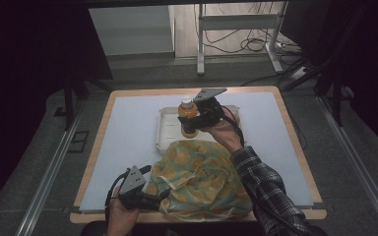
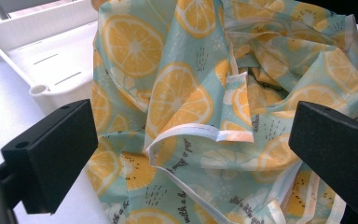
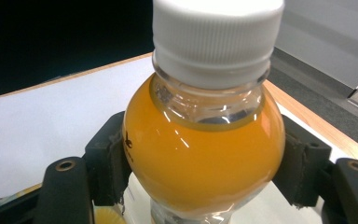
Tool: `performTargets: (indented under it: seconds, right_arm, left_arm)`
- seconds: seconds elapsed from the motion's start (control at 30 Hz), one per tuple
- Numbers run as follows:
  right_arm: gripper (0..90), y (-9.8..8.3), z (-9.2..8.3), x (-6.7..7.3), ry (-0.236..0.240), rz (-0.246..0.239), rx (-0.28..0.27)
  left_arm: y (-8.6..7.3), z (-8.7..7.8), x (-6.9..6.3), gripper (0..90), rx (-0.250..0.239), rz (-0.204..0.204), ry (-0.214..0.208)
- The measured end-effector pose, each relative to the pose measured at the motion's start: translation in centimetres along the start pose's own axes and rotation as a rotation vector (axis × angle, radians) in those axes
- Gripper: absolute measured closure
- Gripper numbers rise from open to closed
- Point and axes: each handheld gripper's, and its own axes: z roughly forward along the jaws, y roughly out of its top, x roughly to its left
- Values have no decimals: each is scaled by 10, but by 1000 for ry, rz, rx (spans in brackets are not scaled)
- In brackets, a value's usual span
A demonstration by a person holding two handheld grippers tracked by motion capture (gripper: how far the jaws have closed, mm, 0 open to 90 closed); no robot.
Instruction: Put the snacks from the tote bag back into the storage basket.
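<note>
Right gripper (image 3: 205, 177) pinches the juice bottle (image 3: 205, 154) above the white tray (image 1: 170, 129), the lemon-print bag (image 1: 202, 177) just beside.

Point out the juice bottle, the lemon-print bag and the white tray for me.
juice bottle (image 3: 205, 154): right gripper view, on its orange-filled body.
lemon-print bag (image 2: 177, 98): left gripper view, on a printed lemon slice of the cloth.
white tray (image 1: 167, 129): high view, on its bare floor at the left.
</note>
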Motion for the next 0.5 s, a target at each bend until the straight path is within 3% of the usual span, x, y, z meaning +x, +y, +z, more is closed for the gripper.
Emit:
performTargets:
  seconds: [0.5]
  right_arm:
    - [299, 0, 22, -2, 13, -9, -3]
  left_arm:
    - [0, -1, 1, 12, -12, -10, 0]
